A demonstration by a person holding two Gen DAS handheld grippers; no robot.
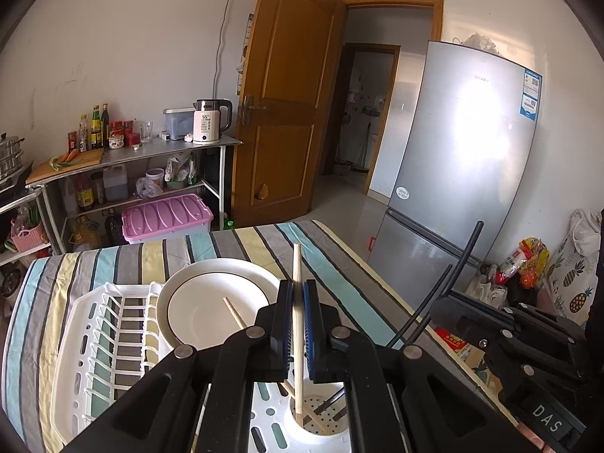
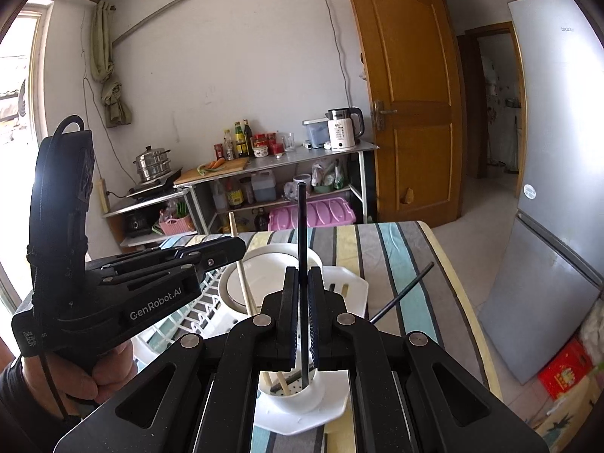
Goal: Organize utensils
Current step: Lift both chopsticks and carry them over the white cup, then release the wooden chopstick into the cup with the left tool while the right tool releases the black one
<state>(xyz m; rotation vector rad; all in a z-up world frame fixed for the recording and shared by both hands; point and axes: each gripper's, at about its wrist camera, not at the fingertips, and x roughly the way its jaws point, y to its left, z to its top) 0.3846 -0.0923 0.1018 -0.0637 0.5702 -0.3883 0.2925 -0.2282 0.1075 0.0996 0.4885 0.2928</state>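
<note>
a wooden chopstick [image 1: 297,302] is clamped upright by the left gripper [image 1: 297,294], a black chopstick [image 2: 302,234] by the right gripper [image 2: 302,283]; both tips are held inside the white utensil cup [image 2: 302,396] at the drying rack's [image 1: 105,324] near right corner.

My left gripper's [image 1: 298,294] body hides the dish rack's [image 1: 98,324] near end and most of the utensil cup [image 1: 321,421]; at nine o'clock, the steamer pot [image 1: 9,154] runs off-frame.
</note>
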